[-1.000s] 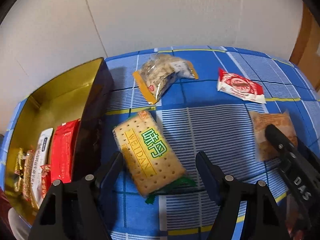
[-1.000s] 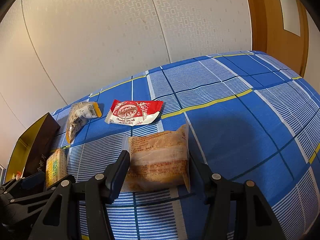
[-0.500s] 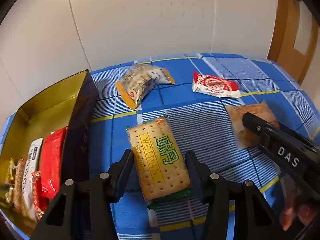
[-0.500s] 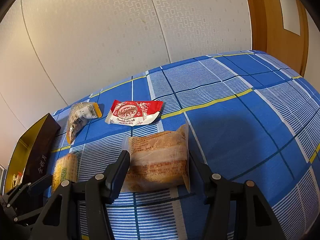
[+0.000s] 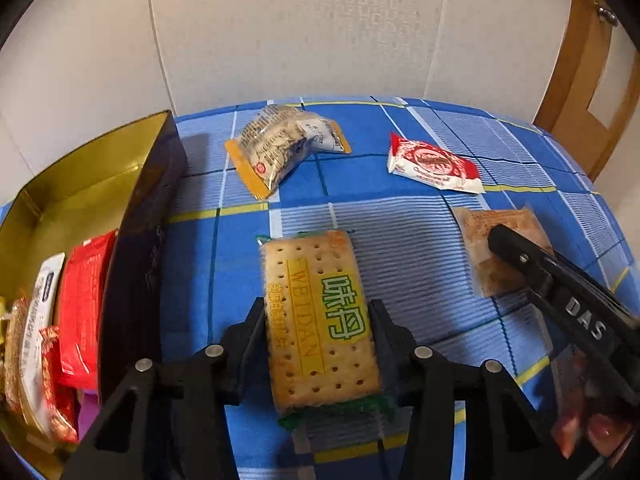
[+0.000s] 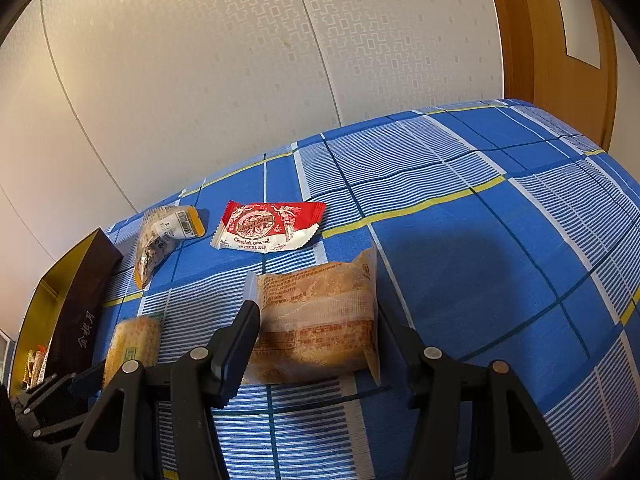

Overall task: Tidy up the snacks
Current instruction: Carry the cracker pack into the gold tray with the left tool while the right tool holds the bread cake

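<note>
A cracker packet [image 5: 316,280] with green lettering lies on the blue checked cloth between the fingers of my left gripper [image 5: 318,320]. The jaws are closing, and both pads touch its long sides. The same packet [image 6: 134,340] shows at the lower left of the right wrist view. My right gripper [image 6: 316,328] is shut on a brown pastry pack [image 6: 320,320], one pad against each side. From the left wrist view, one right fingertip [image 5: 508,244] covers part of that pastry pack [image 5: 476,228].
An open dark box with a gold lining [image 5: 152,200] stands at the left and holds a red pack [image 5: 80,304] and other wrapped snacks. A clear nut packet [image 5: 276,148] and a red chocolate roll wrapper [image 5: 434,164] lie farther back. A wooden door frame [image 6: 560,40] stands at the right.
The left gripper's jaws have narrowed from wide apart to touching the cracker packet, which now sits straight between them. The right gripper and the pastry pack have not moved.
</note>
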Demonstrator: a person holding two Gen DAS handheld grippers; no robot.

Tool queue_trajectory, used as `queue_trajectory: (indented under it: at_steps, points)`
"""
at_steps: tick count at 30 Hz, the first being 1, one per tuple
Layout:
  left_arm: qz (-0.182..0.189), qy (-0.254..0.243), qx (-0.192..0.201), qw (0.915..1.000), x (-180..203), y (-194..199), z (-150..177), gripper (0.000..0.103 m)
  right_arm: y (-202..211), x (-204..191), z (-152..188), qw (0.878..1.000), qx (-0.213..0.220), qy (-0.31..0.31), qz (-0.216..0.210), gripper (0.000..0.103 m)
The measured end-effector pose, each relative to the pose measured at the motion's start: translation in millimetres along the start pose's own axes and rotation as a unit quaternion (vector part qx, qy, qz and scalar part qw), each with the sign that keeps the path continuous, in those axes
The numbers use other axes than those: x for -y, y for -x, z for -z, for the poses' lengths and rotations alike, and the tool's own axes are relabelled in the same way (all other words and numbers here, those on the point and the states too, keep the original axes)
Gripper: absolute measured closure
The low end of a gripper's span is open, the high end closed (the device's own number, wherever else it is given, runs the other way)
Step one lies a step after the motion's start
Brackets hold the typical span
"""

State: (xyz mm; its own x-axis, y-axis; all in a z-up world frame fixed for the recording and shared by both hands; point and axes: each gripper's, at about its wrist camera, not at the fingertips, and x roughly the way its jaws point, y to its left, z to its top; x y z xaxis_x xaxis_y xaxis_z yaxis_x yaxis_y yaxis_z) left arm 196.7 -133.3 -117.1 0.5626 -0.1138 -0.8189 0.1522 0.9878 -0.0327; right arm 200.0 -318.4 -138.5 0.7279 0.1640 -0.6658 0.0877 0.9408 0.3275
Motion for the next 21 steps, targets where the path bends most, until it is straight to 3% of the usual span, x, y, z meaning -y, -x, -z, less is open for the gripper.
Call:
queue_trajectory:
  at_steps: [14, 17, 21]
  points:
    - [0.060, 0.012, 0.035, 0.9975, -18, 52, 17, 0.054, 2, -6, -1, 1.000, 0.006, 0.014, 0.018, 0.050]
    - [0.067, 0.019, 0.048, 0.9964, -29, 65, 16, 0.054, 7, -8, -3, 1.000, 0.015, 0.017, 0.019, 0.063]
    - [0.070, 0.032, 0.059, 0.9953, -48, 80, 16, 0.054, 6, -5, -4, 1.000, 0.009, 0.005, 0.015, 0.065]
